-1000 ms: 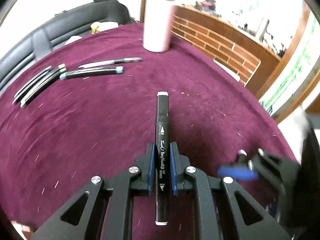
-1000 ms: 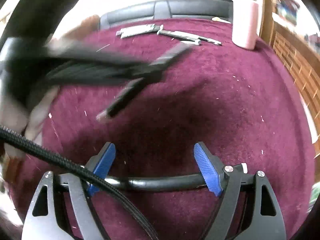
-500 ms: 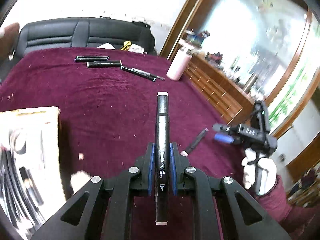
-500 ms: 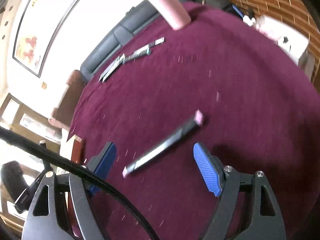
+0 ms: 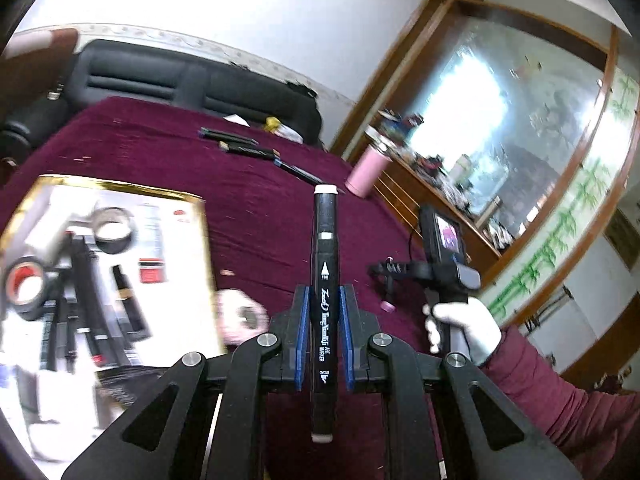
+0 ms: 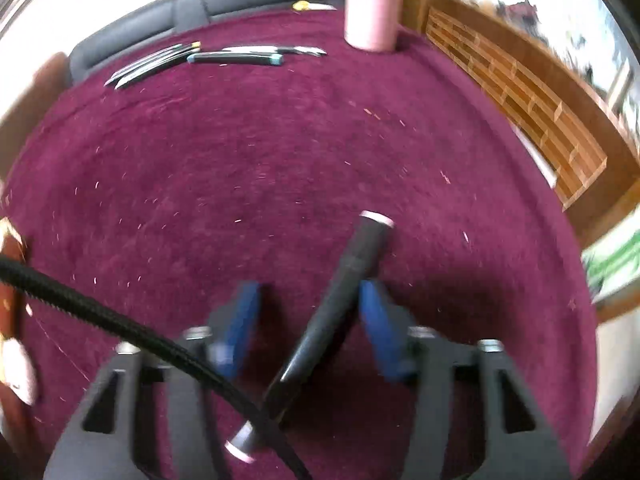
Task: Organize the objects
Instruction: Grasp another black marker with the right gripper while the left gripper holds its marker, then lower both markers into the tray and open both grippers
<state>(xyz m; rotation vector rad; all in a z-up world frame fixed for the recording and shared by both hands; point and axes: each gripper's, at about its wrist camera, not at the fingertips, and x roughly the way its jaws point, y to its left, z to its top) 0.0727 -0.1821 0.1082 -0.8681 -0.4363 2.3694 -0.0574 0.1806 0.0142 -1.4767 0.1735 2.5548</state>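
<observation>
Between the left claw [image 5: 324,340] pads, a black marker [image 5: 325,280] sits clamped.

right gripper [image 6: 308,312] now around loose marker [image 6: 340,300], left gripper [image 5: 324,336] swung over box [image 5: 192,216]

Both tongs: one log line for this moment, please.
left tongs: shut on marker | right tongs: open around second marker on cloth | box: left

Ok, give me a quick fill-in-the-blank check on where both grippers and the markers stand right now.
The left gripper is shut on a black ____.
The marker on the maroon cloth lies between the pads of the ____ gripper, which is open.
The bottle standing at the table's far edge is ____.

Missing words: marker; right; pink
</observation>
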